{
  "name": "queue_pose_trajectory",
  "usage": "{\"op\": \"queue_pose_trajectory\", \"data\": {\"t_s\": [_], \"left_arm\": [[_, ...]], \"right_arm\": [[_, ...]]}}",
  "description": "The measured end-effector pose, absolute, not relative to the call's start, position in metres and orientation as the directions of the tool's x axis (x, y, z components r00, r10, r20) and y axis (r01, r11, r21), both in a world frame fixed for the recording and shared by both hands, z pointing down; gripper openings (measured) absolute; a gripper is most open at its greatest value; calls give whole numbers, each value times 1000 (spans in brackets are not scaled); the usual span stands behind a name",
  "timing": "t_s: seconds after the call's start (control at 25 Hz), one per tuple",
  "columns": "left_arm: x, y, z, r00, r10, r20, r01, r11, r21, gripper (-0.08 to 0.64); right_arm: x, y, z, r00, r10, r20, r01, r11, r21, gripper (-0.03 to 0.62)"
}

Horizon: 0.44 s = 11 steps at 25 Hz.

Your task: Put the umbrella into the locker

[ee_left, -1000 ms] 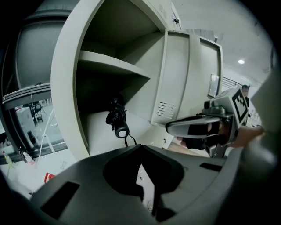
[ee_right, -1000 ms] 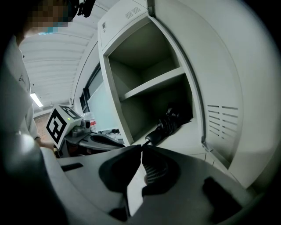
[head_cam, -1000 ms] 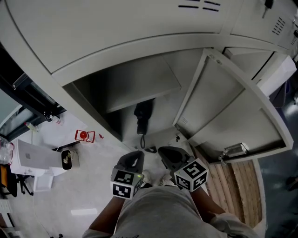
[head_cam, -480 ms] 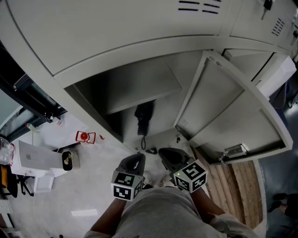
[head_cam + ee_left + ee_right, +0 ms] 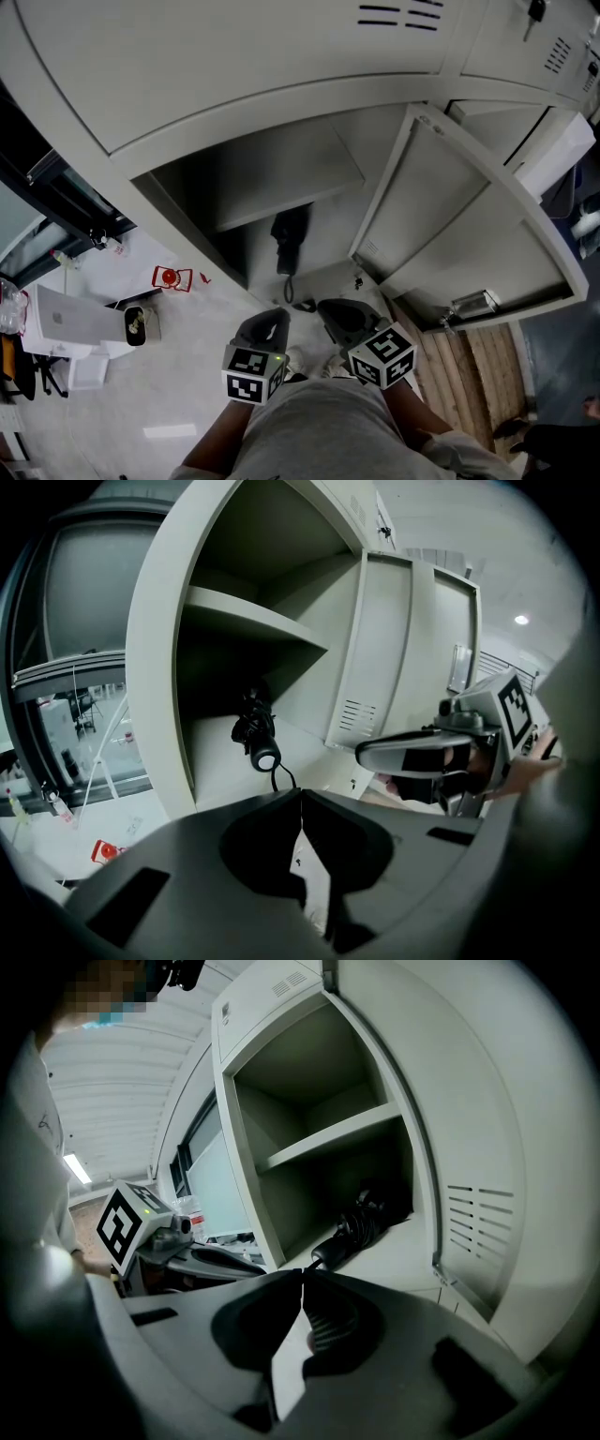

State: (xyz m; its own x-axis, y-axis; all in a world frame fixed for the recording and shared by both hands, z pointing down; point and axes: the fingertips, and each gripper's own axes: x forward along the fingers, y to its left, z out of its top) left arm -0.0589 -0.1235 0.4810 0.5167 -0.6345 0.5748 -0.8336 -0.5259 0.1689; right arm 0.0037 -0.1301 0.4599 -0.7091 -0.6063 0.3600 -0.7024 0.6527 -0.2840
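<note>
A folded black umbrella (image 5: 289, 236) lies on the floor of the open grey locker (image 5: 272, 178), under its shelf, with its handle end and wrist cord toward the opening. It also shows in the left gripper view, umbrella (image 5: 255, 735), and in the right gripper view, umbrella (image 5: 361, 1222). My left gripper (image 5: 270, 321) and right gripper (image 5: 336, 317) hang side by side in front of the locker, close to my body and apart from the umbrella. Both are shut with nothing between the jaws, the left gripper (image 5: 301, 794) and the right gripper (image 5: 302, 1277) alike.
The locker door (image 5: 469, 234) stands swung open to the right. A shelf (image 5: 253, 621) divides the locker. On the floor at the left lie a red object (image 5: 171, 276) and a white box (image 5: 70, 319). Wooden slats (image 5: 473, 366) lie at the right.
</note>
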Motion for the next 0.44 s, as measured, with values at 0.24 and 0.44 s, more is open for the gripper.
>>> {"op": "queue_pose_trajectory", "data": {"t_s": [0.24, 0.44], "left_arm": [[-61, -123, 481, 515, -636, 574, -835, -524, 169, 17], [-64, -122, 484, 510, -636, 580, -838, -518, 168, 17]], "right_arm": [[2, -129, 461, -708, -603, 367, -703, 652, -285, 29], [0, -128, 460, -710, -602, 365, -701, 655, -282, 29]]}}
